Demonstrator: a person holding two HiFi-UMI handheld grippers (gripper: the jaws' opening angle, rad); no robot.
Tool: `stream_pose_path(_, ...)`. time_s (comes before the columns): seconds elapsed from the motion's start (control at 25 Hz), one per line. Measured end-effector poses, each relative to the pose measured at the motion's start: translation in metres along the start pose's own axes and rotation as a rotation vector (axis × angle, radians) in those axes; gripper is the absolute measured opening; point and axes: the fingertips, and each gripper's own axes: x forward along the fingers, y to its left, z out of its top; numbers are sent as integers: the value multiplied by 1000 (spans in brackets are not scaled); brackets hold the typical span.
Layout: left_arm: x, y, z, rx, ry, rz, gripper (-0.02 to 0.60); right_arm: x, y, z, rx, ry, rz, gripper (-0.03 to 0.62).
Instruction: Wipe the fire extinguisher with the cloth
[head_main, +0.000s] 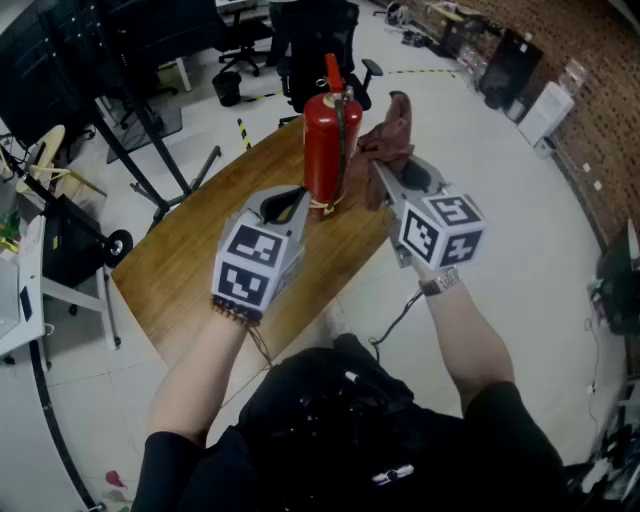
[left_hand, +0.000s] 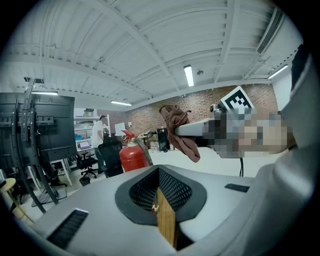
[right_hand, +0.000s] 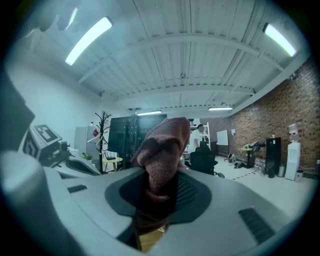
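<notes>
- left claw (head_main: 298, 207): mine, clenched shut with nothing in it, low over the wooden table (head_main: 185, 265).
- fire extinguisher (head_main: 322, 140): red, upright on the far part of the table, just beyond my left claw's tip.
- cloth (head_main: 392, 138): brown, bunched, just right of the fire extinguisher.
- right claw (head_main: 384, 178): mine, grasping the cloth.
</notes>
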Motion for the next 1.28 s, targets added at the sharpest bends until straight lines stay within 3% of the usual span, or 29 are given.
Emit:
stream_pose_path(0.64,105,47,15,-61,45,93,2,101,-83,0,29,31,129,123)
stream_pose_path(0.8,119,58,12,-74,60,116,2,123,-86,-9,35,65,192,129)
stream_pose_path(0.96,129,67,7,-93,79,139,2,141,-82,-23,18,115,262,179)
stream_pose_path(1.28,140,84,2,-122,93,160,2,148,-73,-16,46,93,384,239)
